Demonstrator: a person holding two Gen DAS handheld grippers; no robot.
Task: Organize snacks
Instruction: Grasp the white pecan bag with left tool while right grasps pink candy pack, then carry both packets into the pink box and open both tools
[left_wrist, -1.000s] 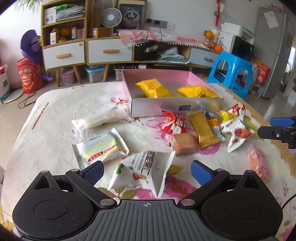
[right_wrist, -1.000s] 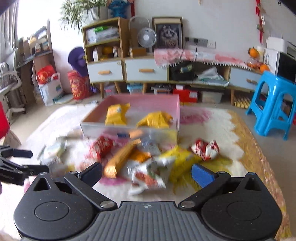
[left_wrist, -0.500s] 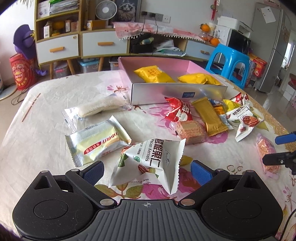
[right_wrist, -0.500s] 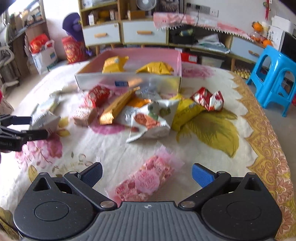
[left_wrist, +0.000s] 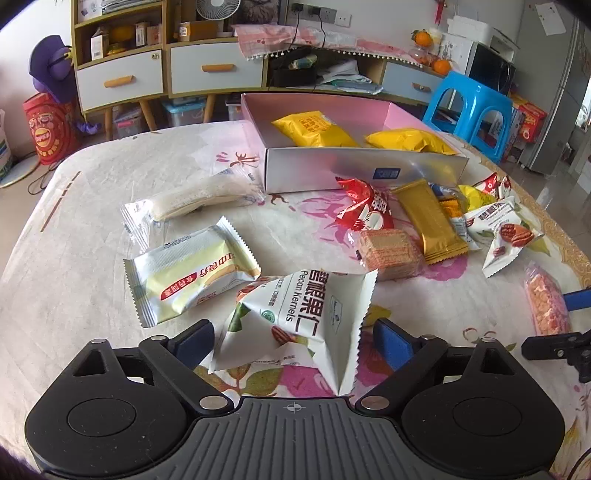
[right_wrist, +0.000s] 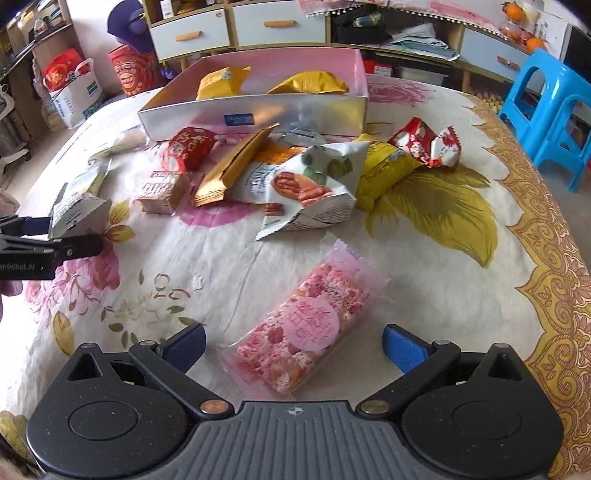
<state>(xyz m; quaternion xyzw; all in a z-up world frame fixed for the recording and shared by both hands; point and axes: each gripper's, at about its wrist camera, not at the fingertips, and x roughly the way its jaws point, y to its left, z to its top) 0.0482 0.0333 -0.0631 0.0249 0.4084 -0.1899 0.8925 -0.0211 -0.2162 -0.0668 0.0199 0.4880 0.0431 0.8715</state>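
Left wrist view: left gripper (left_wrist: 293, 341), jaws wide but just been narrowing, straddles the pecan packet (left_wrist: 299, 317) lying on the bench well short of the pink box (left_wrist: 364, 168); the puffy foil risks squirting out of an uneven pinch.

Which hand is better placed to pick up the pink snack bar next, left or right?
Right. The right gripper is open with the pink snack bar between its fingers. The left gripper straddles the white pecan kernels bag, so it is busy elsewhere.
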